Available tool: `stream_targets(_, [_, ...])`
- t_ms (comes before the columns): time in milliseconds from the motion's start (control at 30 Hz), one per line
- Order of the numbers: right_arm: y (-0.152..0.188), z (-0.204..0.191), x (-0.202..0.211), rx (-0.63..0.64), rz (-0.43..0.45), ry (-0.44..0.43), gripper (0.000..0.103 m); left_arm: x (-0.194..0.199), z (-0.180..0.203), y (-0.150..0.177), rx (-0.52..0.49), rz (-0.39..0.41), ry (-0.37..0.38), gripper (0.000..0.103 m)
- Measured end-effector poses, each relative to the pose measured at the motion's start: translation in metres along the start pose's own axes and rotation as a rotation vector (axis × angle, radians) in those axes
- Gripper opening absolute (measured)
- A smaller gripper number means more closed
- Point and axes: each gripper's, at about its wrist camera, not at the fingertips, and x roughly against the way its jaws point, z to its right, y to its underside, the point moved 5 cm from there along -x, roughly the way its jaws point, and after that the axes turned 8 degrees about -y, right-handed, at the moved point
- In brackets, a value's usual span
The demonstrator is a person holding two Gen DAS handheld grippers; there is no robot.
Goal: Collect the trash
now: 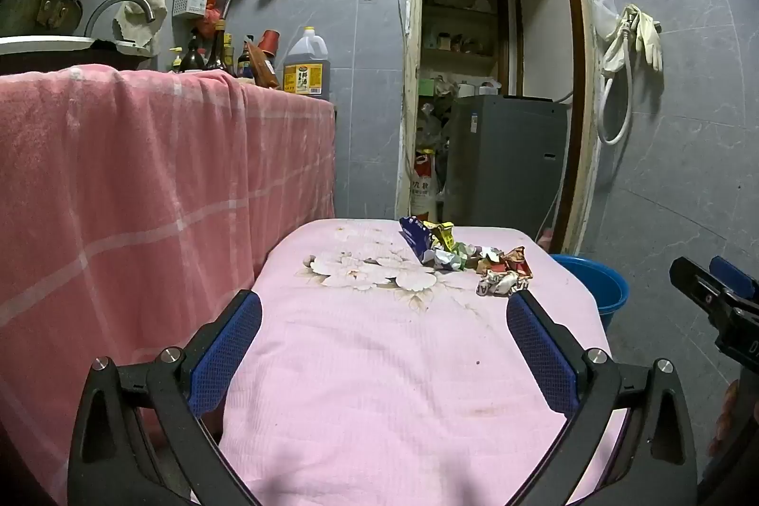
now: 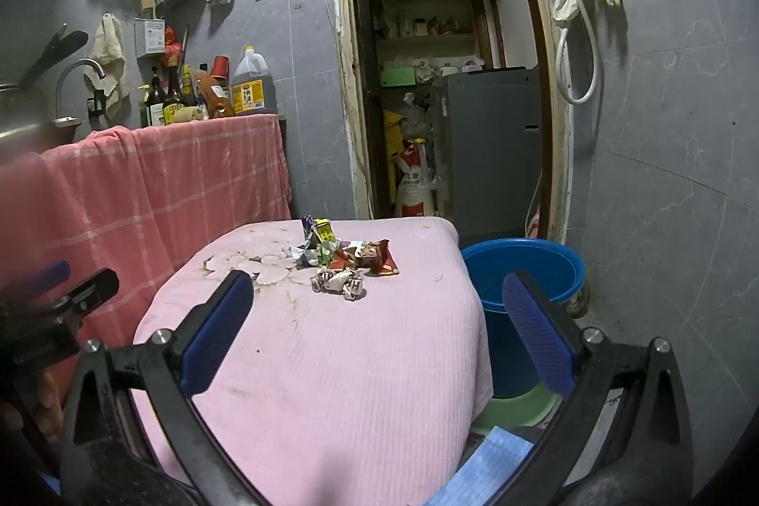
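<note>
A: Where does the trash lie relative to each claw?

B: The wrapper pile (image 1: pixel 467 257) sits on the pink-covered table (image 1: pixel 379 363), ahead of the left gripper (image 1: pixel 384 345) and toward its right finger; a white crumpled piece (image 1: pixel 498 284) is the nearest, just beyond that fingertip. From the right gripper (image 2: pixel 379 326) the same wrapper pile (image 2: pixel 346 257) lies ahead and slightly left of centre.

A: State of the claws?

B: Both are spread wide, blue pads (image 2: pixel 218 335) well apart, nothing between them. The left gripper hangs over the near part of the cloth; the right one straddles the table's right edge.

A: And the edges and free room?

B: Left of the left claw a pink checked towel (image 1: pixel 142 197) drapes down beside the table's left edge. The trash lies near the far edge, with bare cloth between it and both claws. Past the right edge, ahead of the right claw's right finger, stands a blue bucket (image 2: pixel 522 269) on the floor, a green basin (image 2: pixel 517 411) below it. Beyond the far edge is an open doorway (image 2: pixel 427 79)
</note>
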Motion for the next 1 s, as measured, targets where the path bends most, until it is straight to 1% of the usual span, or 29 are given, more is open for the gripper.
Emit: stream_targets(1000, [0.0007,-0.0002,-0.0017,-0.003,-0.005,0.0,0.103,-0.0021,-0.0002,0.0014,0.002,-0.013,0.004,0.102])
